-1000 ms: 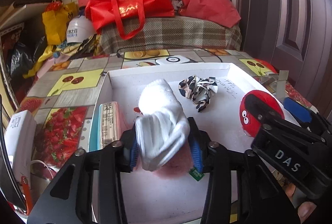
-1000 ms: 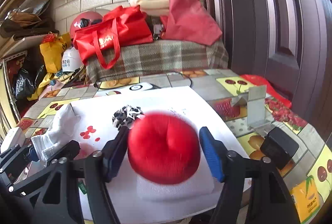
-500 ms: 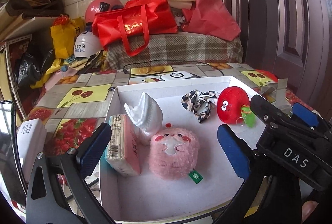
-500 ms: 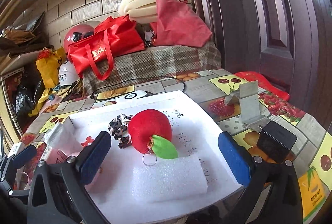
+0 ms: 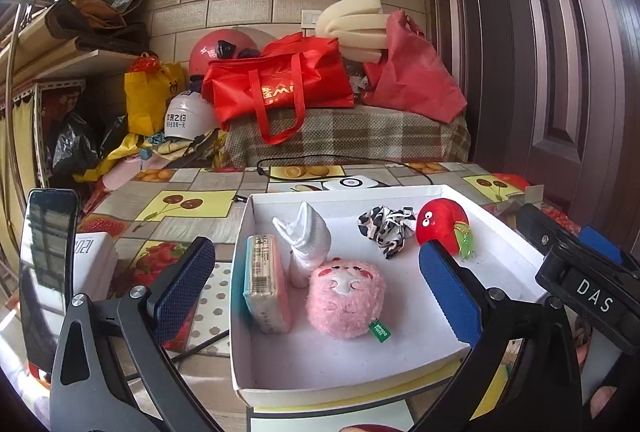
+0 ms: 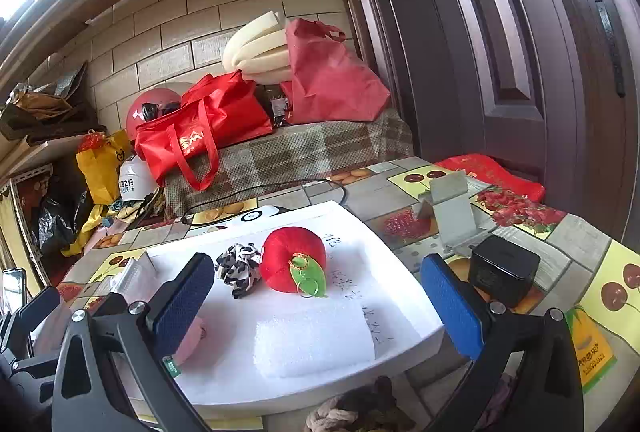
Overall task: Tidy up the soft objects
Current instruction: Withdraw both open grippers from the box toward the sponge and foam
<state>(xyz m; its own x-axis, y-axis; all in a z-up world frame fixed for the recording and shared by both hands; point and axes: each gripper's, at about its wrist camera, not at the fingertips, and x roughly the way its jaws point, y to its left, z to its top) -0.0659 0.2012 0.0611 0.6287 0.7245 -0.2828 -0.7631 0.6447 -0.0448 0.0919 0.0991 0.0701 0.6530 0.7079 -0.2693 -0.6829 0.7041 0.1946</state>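
Note:
A white box lid [image 5: 504, 244] lies on the table and holds a pink plush [image 5: 346, 298], a rolled white sock [image 5: 306, 240], a pink tissue pack [image 5: 266, 288], a black-and-white scrunchie [image 5: 386, 228] and a red apple plush [image 5: 442, 226]. My left gripper [image 5: 316, 292] is open and empty, raised in front of the box. My right gripper [image 6: 320, 298] is open and empty, above a white foam sheet [image 6: 314, 336] in the box [image 6: 400, 264]. The apple plush [image 6: 294, 258] and scrunchie [image 6: 240, 268] lie just beyond it.
A phone [image 5: 48, 272] stands at the left. A black cube [image 6: 502, 268] and a grey stand [image 6: 452, 208] sit right of the box. A cable [image 5: 340, 162] and a white device [image 5: 352, 183] lie behind it. Red bags [image 5: 280, 88] crowd the covered bench behind.
My left gripper let go of the white sock and my right let go of the red apple plush. Both opened wide and pulled back and up from the box.

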